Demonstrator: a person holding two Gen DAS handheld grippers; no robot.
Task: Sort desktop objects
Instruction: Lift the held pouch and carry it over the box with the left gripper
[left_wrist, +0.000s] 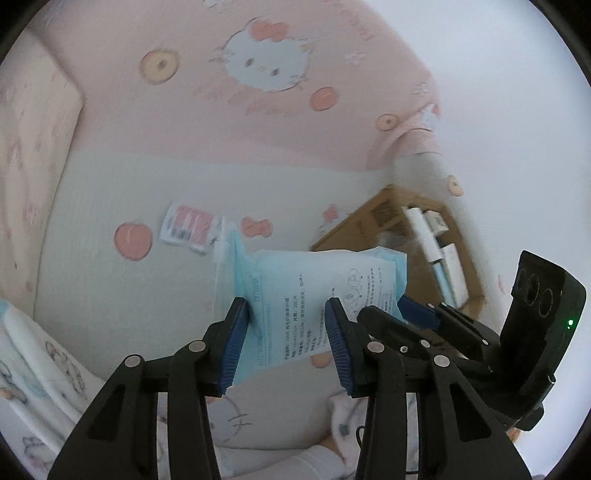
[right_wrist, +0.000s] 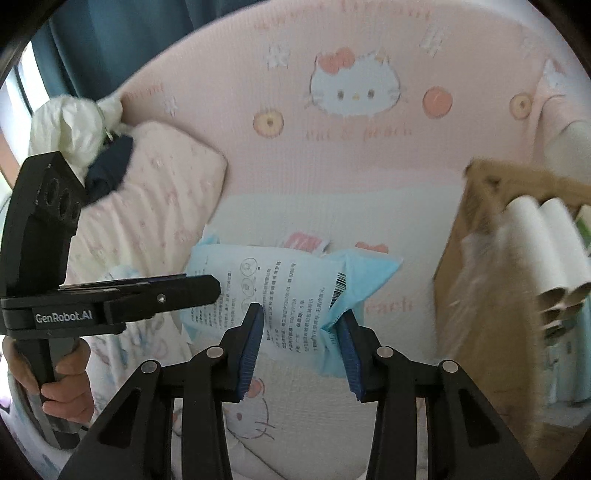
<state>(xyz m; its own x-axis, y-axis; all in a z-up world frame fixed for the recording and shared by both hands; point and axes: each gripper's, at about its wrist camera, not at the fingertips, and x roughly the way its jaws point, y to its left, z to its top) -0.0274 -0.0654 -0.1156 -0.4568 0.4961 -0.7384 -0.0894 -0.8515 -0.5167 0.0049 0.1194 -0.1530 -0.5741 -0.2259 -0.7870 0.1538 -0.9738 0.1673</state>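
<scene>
Sorting in mid-course: pale blue tissue pack (left_wrist: 314, 291) held off the bedspread (left_wrist: 110, 288) between both tools. Left gripper (left_wrist: 286, 341) clamps the pack's nearer end with ribbed blue pads; right gripper (right_wrist: 303, 352) pinches the opposite sealed edge, crumpling the soft film there. Ahead and to the right of both grippers stands an open cardboard box (right_wrist: 472, 258), already containing white paper rolls (right_wrist: 546, 240) and wrapped goods. Judged remaining: carrying the pack to that box, then the small red-and-white packet (left_wrist: 190, 227) lying flat beyond the left gripper. Pack: pillowy, glossy printed plastic, barcode on one side. Bedspread: quilted, matt, cartoon-cat and peach print. Box: stiff, brown corrugated board
</scene>
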